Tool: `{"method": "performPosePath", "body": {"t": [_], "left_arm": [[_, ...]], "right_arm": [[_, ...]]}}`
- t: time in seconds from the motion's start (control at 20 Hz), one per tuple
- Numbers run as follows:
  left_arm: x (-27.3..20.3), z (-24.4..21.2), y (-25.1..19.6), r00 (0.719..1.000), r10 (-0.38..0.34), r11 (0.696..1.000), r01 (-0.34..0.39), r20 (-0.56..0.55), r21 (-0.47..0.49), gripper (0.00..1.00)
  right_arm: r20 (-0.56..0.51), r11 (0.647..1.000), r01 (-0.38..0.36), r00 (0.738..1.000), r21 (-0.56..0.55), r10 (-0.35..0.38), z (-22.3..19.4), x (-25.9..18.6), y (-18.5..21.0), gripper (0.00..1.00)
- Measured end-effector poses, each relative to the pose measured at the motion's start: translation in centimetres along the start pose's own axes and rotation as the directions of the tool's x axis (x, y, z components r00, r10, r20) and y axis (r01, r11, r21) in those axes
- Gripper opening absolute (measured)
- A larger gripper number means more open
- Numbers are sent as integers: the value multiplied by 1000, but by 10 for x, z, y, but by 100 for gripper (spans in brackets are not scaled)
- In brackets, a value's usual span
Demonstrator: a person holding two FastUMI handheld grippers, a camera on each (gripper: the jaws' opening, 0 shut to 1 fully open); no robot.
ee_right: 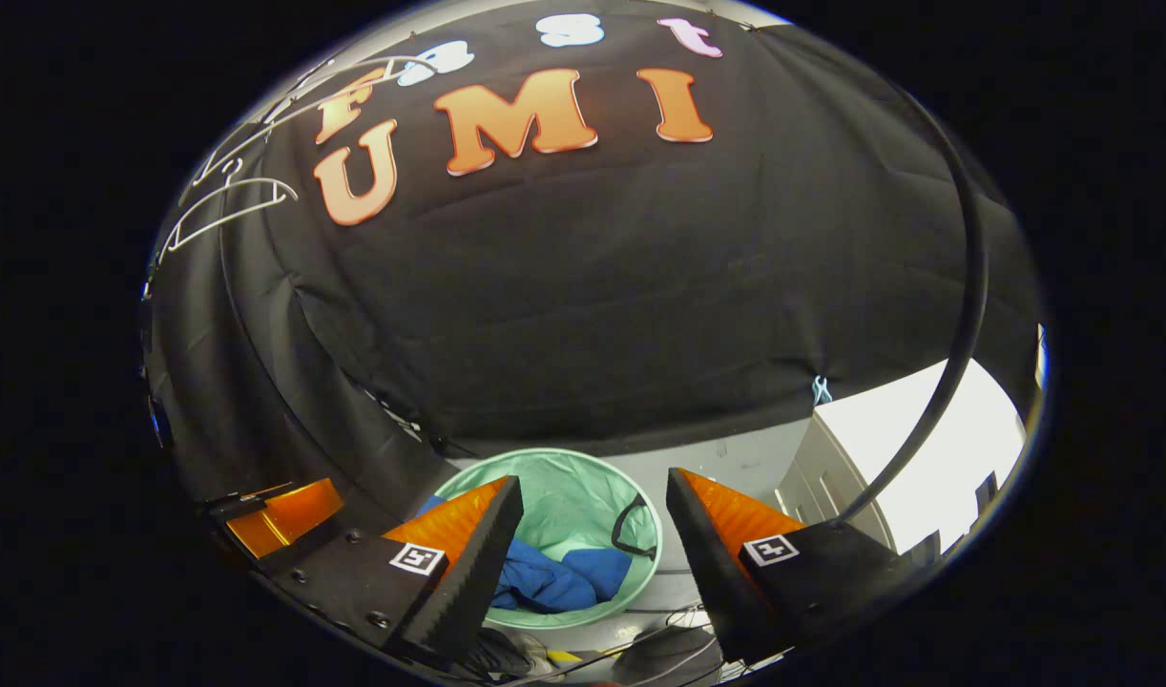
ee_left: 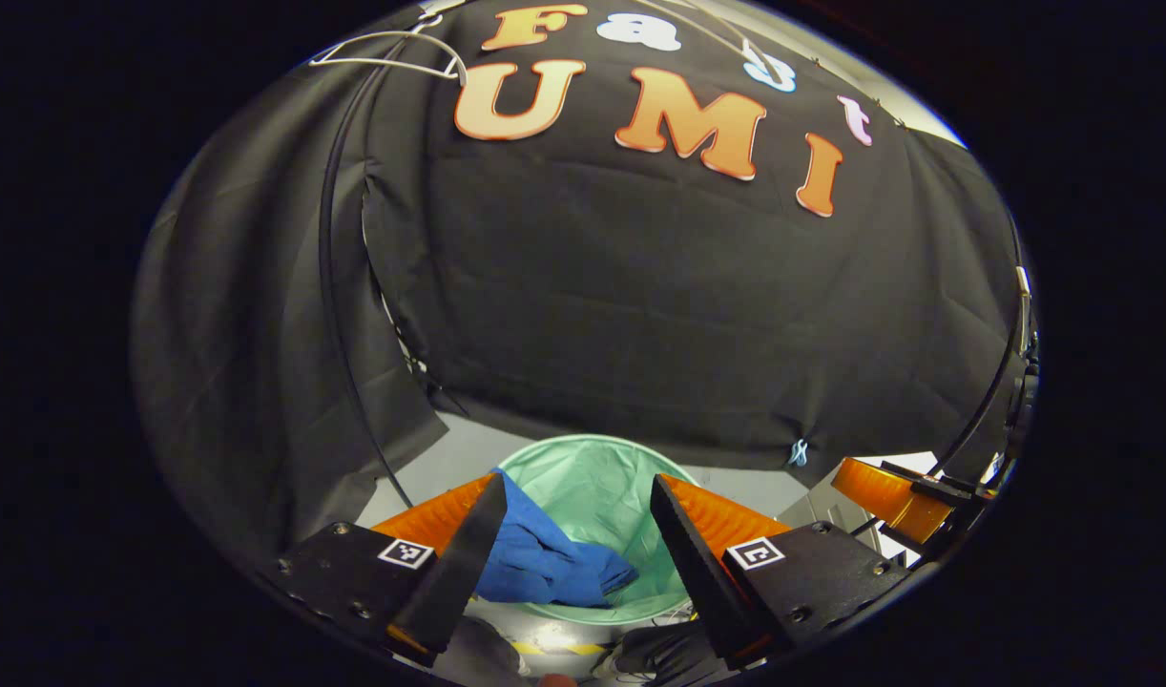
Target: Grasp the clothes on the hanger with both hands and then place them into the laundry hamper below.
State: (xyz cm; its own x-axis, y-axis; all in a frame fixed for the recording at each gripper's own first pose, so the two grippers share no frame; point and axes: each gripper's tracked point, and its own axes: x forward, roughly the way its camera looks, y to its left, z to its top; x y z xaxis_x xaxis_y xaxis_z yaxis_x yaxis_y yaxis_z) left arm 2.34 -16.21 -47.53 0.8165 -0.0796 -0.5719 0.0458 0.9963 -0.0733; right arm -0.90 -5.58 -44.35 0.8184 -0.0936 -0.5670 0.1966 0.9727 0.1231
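Now the blue clothes lie bunched inside the green laundry hamper, low in the frame. Above it, the left gripper and right gripper both stand wide open, holding nothing. White hangers hang at upper left.

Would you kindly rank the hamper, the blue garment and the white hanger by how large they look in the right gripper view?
1. Hamper, the largest.
2. Blue garment, lying inside the hamper.
3. White hanger, thin and farther off at the edge of the picture, so its rank against the garment is unsure.
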Motion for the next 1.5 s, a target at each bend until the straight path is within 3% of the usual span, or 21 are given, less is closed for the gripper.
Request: {"method": "performPosePath", "body": {"t": [0.15, 0.3, 0.4, 0.45, 0.5, 0.55, 0.65, 0.7, 0.75, 0.8, 0.85, 0.9, 0.95, 1.1, 1.25, 1.4, 1.5], "left_arm": [[-24, 50, -4, 993, -24, 1000, 24, 113, -1, 96], [-59, 96, 3, 970, -18, 1000, 13, 243, 22, 96], [-79, 122, 14, 948, 2, 1000, -9, 318, 21, 96], [-88, 134, 19, 937, 7, 1000, -14, 349, 19, 95], [-100, 147, 24, 927, 8, 1000, -16, 374, 19, 94], [-111, 157, 29, 918, 12, 1000, -22, 396, 20, 94], [-132, 181, 42, 893, 35, 998, -52, 448, 25, 94], [-146, 194, 45, 876, 44, 998, -64, 480, 24, 94], [-157, 207, 47, 859, 43, 998, -65, 511, 25, 93], [-169, 217, 50, 846, 44, 997, -69, 531, 28, 93], [-180, 227, 53, 836, 48, 997, -75, 547, 27, 92], [-188, 238, 60, 828, 55, 997, -80, 558, 20, 92], [-196, 245, 64, 822, 58, 997, -77, 567, 9, 92], [-216, 262, 73, 808, 43, 999, -29, 588, -33, 92], [-231, 272, 92, 792, 68, 998, -57, 607, -38, 92], [-240, 275, 96, 782, 77, 997, -74, 619, -30, 92], [-242, 274, 94, 779, 72, 997, -68, 623, -29, 94]], "right_arm": [[88, 1000, -17, 996, -5, 18, 36, -32, 7, 98], [172, 999, -27, 985, -33, 33, 80, -61, 16, 98], [239, 998, -20, 970, -58, 33, 111, -84, 15, 98], [274, 998, -19, 961, -67, 36, 126, -95, 17, 89], [304, 997, -22, 952, -75, 44, 140, -107, 19, 98], [331, 997, -26, 942, -79, 51, 153, -120, 19, 100], [380, 996, -39, 923, -84, 68, 179, -142, 19, 89], [403, 996, -36, 913, -87, 69, 189, -153, 18, 89], [424, 995, -32, 903, -91, 68, 198, -165, 13, 98], [443, 995, -27, 894, -92, 65, 209, -173, 11, 89], [462, 995, -26, 884, -93, 66, 218, -182, 8, 98], [475, 995, -28, 877, -98, 71, 225, -190, 8, 98], [485, 994, -30, 871, -103, 76, 230, -200, 8, 89], [524, 994, -32, 848, -100, 80, 250, -227, 4, 94], [568, 993, 4, 821, -118, 64, 263, -240, -2, 100], [573, 992, 8, 817, -125, 66, 257, -243, -6, 88], [570, 992, -3, 818, -123, 74, 257, -242, -3, 88]]}}
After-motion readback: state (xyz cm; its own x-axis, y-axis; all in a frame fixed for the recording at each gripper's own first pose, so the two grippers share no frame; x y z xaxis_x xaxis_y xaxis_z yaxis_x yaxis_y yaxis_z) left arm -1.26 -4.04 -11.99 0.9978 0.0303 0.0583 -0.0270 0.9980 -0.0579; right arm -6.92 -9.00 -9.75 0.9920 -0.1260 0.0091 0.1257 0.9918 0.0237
